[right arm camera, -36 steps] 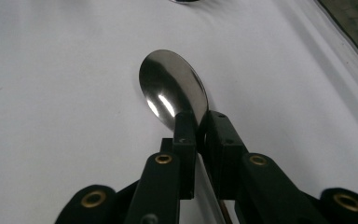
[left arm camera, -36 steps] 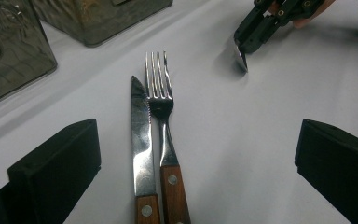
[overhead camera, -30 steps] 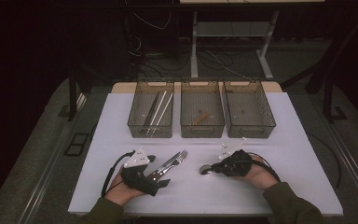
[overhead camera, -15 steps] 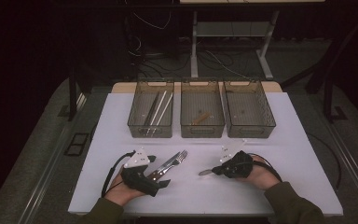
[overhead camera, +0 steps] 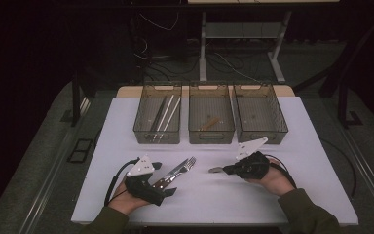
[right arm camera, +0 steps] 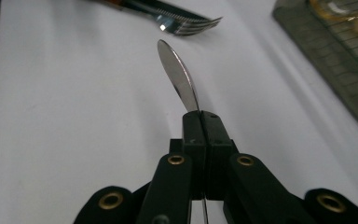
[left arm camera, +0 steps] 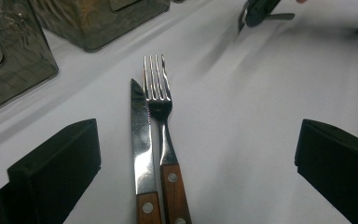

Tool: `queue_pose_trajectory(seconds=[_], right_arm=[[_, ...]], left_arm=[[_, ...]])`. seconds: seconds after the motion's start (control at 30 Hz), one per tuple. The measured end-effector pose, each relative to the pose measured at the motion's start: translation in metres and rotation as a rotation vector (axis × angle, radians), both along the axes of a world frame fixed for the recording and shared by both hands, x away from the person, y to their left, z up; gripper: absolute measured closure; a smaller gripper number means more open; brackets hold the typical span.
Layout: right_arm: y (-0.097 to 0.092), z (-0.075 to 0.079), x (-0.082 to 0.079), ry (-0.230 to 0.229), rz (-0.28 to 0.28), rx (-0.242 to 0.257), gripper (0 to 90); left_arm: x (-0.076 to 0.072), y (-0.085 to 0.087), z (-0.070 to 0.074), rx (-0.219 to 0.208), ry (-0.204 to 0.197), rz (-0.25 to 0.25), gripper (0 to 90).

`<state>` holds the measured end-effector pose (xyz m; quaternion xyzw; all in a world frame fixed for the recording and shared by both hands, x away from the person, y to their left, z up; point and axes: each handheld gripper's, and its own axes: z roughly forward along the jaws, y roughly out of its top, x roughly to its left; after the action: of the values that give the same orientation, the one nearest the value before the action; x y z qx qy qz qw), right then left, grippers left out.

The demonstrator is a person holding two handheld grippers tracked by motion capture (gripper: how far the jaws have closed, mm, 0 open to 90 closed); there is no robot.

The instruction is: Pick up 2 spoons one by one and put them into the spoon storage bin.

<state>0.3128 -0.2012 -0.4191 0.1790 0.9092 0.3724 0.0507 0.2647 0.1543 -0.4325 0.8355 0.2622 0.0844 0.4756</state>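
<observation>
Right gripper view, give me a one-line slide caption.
Right gripper shut on a spoon, its bowl pointing toward a fork on the white table.

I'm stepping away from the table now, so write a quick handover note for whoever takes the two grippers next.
Right gripper: shut on a spoon, its bowl sticking out past the jaws, above the white table.
Left gripper: open, jaws either side of the knife and fork, which lie side by side, not gripped.
Left bin holds long metal utensils, middle bin a wooden-looking piece, right bin looks empty.
Left to do: probably bin the spoon, then knife and fork.
</observation>
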Motion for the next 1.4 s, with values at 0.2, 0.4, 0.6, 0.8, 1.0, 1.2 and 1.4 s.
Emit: queue_pose_trajectory(seconds=[0.2, 0.4, 0.6, 0.8, 1.0, 1.2, 1.4], right_arm=[[-0.004, 0.011, 0.007, -0.006, -0.088, 0.056, 90.0], [-0.009, 0.018, 0.019, -0.007, -0.176, 0.097, 90.0], [-0.013, 0.025, 0.03, -0.015, -0.239, 0.149, 90.0], [-0.012, 0.035, 0.043, -0.023, -0.292, 0.191, 90.0], [-0.005, 0.047, 0.058, -0.038, -0.328, 0.212, 90.0], [0.003, 0.057, 0.074, -0.049, -0.375, 0.243, 90.0], [0.012, 0.066, 0.091, -0.063, -0.422, 0.253, 90.0]], left_arm=[[0.0, -0.001, -0.002, 0.002, -0.009, -0.008, 0.0], [0.0, 0.0, -0.003, 0.003, -0.007, -0.006, 0.0], [0.004, 0.001, -0.003, -0.001, -0.008, 0.009, 0.0], [0.007, 0.002, -0.005, 0.006, 0.001, 0.026, 0.0], [0.007, 0.001, -0.006, 0.003, 0.006, 0.026, 0.0], [0.007, 0.001, -0.005, -0.001, 0.005, 0.024, 0.0], [0.007, 0.001, -0.005, -0.002, 0.006, 0.023, 0.0]])
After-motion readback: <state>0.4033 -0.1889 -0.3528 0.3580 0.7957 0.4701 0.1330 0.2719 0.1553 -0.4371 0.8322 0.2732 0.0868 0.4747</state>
